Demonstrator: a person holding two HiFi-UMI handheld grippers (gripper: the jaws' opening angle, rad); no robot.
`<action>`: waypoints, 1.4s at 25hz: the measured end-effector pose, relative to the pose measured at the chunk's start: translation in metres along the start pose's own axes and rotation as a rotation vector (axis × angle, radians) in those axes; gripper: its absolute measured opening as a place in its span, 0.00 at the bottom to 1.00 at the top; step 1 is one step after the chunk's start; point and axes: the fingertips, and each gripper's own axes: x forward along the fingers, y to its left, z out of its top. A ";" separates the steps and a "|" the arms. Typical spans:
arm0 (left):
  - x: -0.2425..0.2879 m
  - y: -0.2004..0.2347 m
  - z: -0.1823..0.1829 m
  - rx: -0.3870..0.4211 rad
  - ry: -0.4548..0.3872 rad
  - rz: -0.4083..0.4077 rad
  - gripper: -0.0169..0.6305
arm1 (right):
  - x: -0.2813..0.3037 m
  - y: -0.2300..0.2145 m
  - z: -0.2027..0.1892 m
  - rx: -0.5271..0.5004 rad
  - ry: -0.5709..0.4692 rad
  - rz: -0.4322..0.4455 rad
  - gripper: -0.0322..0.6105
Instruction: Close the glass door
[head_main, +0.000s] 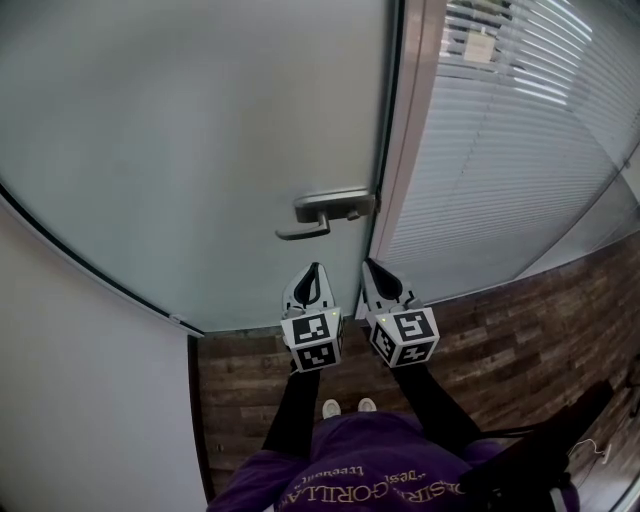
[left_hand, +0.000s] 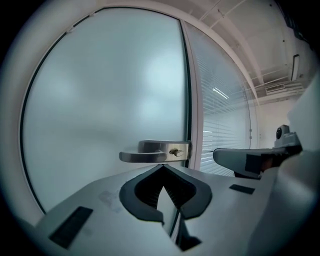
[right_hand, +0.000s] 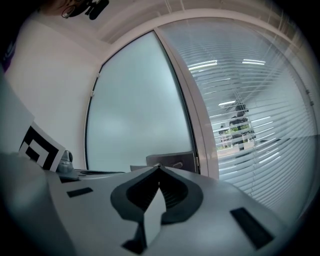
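Observation:
The frosted glass door (head_main: 200, 130) fills the upper left of the head view, and its right edge lies along the pale frame (head_main: 412, 120) with a thin dark seam between them. A metal lever handle (head_main: 318, 212) sits at that edge. My left gripper (head_main: 316, 268) points at the door just below the handle, shut, with nothing in its jaws. Beside it my right gripper (head_main: 370, 265) is also shut and empty, aimed at the frame. In the left gripper view the handle (left_hand: 150, 152) hangs just above the closed tips (left_hand: 162, 166). The right gripper view shows the handle plate (right_hand: 172, 160) behind its tips (right_hand: 159, 166).
A glass partition with white blinds (head_main: 520, 130) runs to the right of the frame; a person (right_hand: 239, 122) shows dimly beyond it. A white wall (head_main: 60, 380) stands at the left. Dark wood flooring (head_main: 500, 340) lies below, with the person's shoes (head_main: 345, 407) close to the door.

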 end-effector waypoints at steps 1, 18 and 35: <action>-0.001 0.001 0.000 0.007 -0.002 0.007 0.03 | 0.000 0.000 0.000 -0.001 0.000 0.001 0.04; -0.012 -0.003 0.007 0.085 -0.059 0.005 0.03 | -0.003 0.002 -0.002 -0.014 0.019 0.011 0.04; -0.014 -0.004 0.011 0.121 -0.069 -0.008 0.03 | -0.003 0.004 -0.001 -0.017 0.020 0.012 0.04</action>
